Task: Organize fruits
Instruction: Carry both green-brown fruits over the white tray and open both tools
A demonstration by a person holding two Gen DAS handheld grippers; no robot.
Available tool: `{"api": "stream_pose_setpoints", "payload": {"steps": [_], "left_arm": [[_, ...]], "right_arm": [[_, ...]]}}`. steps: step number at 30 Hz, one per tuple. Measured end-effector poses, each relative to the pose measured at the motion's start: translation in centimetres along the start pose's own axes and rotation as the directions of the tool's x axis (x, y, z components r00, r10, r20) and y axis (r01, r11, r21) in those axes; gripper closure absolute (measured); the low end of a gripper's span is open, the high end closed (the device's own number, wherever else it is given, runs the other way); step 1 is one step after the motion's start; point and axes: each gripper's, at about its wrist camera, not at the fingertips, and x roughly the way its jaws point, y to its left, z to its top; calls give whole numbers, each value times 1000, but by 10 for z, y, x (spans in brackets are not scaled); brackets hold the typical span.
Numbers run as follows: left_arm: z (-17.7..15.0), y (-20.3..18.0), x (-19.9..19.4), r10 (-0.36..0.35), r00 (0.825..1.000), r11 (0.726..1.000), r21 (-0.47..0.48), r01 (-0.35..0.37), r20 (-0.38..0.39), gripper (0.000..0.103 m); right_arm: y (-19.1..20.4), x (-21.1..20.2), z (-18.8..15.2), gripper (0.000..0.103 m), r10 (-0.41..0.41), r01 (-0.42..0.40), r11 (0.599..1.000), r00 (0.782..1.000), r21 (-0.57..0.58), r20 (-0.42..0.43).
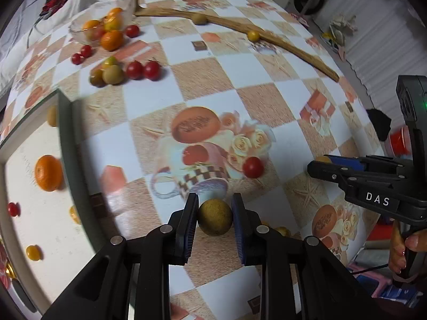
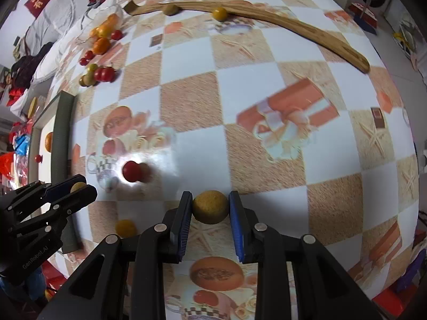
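- Two brown-green round fruits are held at once, one in each gripper, which suggests that like fruits are being gathered for the same destination.
- In the left wrist view, the left gripper is closed on its brown-green fruit, pinched at its widest part between the blue pads, so that it cannot roll out; no earlier motion can be told.
- In the right wrist view, the right gripper is likewise closed on a second brown-green fruit, gripped squarely across the middle.
- Both grippers are pointed steeply down at the tablecloth; whether the fruits are lifted clear of it cannot be told.
- A white tray with a dark rim lies at the left; an orange, a small red fruit and yellow fruits are already laid in it well apart, apparently sorted into places.
- A clear bowl at the far left is ringed by oranges, red tomatoes and greenish fruits, seemingly spilled and not yet sorted.
- A loose red tomato rests on the cloth between the grippers, untouched.
- A long wooden stick lies across the far side, with two small fruits just beside it; it is judged to act as a stop against rolling.
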Motion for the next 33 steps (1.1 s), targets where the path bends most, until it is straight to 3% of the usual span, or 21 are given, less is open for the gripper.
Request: {"api": "stream_pose_setpoints", "payload": {"steps": [17, 33], "left_arm": [[-37, 84, -49, 97, 993, 979, -185, -83, 65, 76], [-106, 188, -65, 254, 967, 889, -395, -231, 7, 76]], "right_arm": [[108, 5, 21, 73, 70, -71, 980, 997, -187, -13], [265, 35, 18, 73, 172, -199, 884, 980, -424, -102]]}}
